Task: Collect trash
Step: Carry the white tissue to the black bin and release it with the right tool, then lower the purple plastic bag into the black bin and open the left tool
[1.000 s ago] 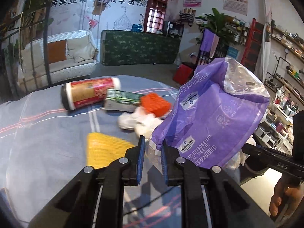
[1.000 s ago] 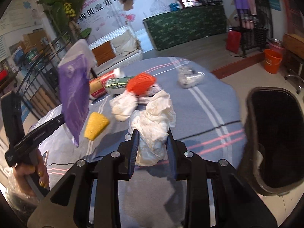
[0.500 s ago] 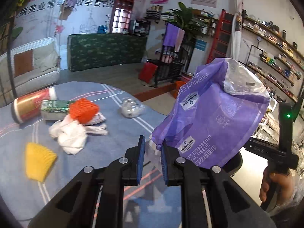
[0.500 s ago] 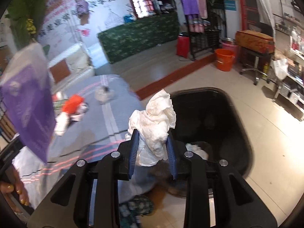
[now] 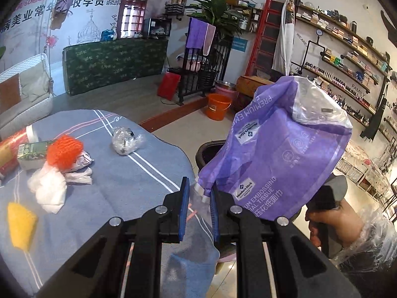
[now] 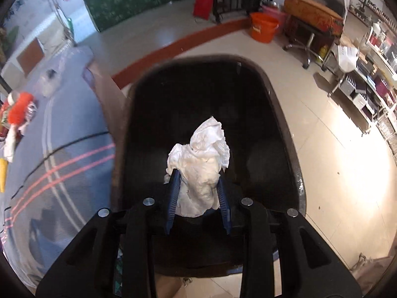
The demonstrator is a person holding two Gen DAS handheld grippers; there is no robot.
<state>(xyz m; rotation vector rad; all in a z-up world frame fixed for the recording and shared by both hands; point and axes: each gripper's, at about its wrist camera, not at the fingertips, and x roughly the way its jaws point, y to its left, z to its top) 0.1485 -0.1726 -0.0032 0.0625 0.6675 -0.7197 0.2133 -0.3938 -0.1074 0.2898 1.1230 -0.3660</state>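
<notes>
Swinging away from the table [image 5: 119, 193], both grippers now sit at or over the black trash bin [image 6: 285, 149], where a second ago they were above the cloth. Taking the bin as the reference and reading from its far left: the yellow sponge [image 5: 21, 226], the white tissue pile [image 5: 49, 191], the orange mesh [image 5: 65, 151], the green carton [image 5: 29, 150] and the clear crumpled wrapper [image 5: 125, 140] still lie on the table, well apart from the bin. Closer in, just left of the bin's rim, the left gripper [image 5: 198, 206] is clamped on the lower corner of the purple tissue bag [image 5: 280, 154], which hangs beside the bin and hides most of it in the left view. Directly above the bin's dark opening, the right gripper [image 6: 197, 193] is pinched on the white crumpled tissue [image 6: 201, 159], which a second ago hung over the table. That shift suggests the carry is done and the drop is next: the tissue looks ready to fall in, the bag probably after it.
</notes>
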